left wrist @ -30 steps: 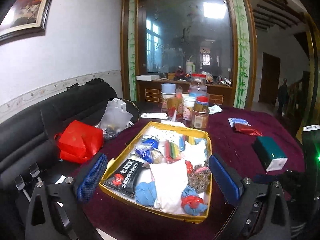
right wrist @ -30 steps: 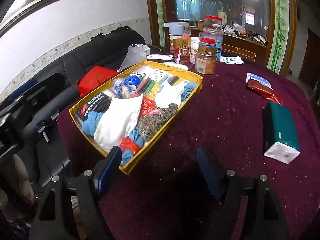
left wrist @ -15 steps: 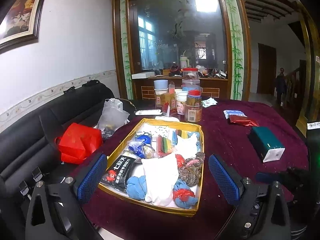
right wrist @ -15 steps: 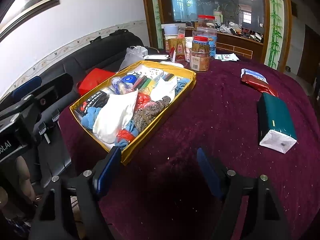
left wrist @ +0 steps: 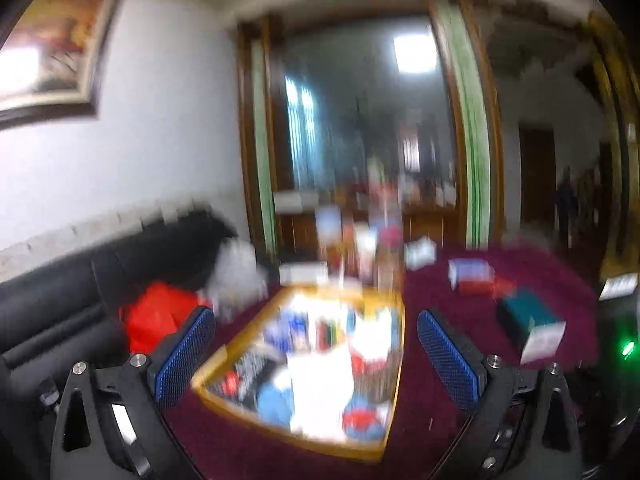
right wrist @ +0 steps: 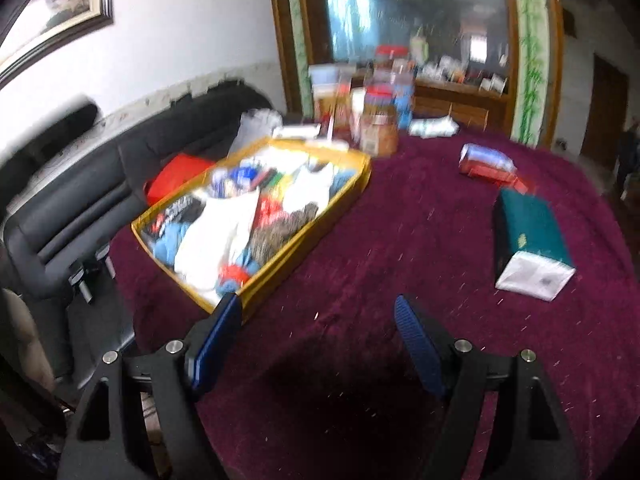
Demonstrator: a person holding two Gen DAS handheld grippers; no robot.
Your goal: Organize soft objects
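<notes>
1. Both views are smeared with motion blur; we note small detail only where it reads.
2. The left hand-held gripper (left wrist: 316, 344) hangs above the near edge of the bench (right wrist: 420, 216), its blue pads spread wide with nothing between them. It points almost level toward the far wall.
3. The right hand-held gripper (right wrist: 318, 326) tilts down over bare maroon cloth, its fingers also spread wide and empty. Its left pad (right wrist: 216, 340) sits just in front of the near corner of the yellow tray (right wrist: 304, 240); we cannot tell whether they touch.
4. The yellow tray lies on the left half of the bench, long axis running away from us. It is packed with the soft things.
5. In the tray we make out a white cloth (right wrist: 216, 232) across the middle, a blue knitted piece (right wrist: 170, 238) at the near left, a speckled brown-grey bundle (right wrist: 280, 230) toward the right wall, and a red-and-blue bundle (right wrist: 236, 272) at the near corner. A black packet (right wrist: 176, 212) lies along the left wall.
6. Beyond the tray's far end stands a cluster of jars (right wrist: 380, 120) and cups, too blurred to sort.
7. To the right, well apart from the tray, a green box (right wrist: 528, 232) with a white end lies flat. Farther back lies a red and blue packet (right wrist: 488, 164).
8. Off the bench's left edge, a red bag (right wrist: 176, 172) rests on a black sofa (right wrist: 80, 208).
</notes>
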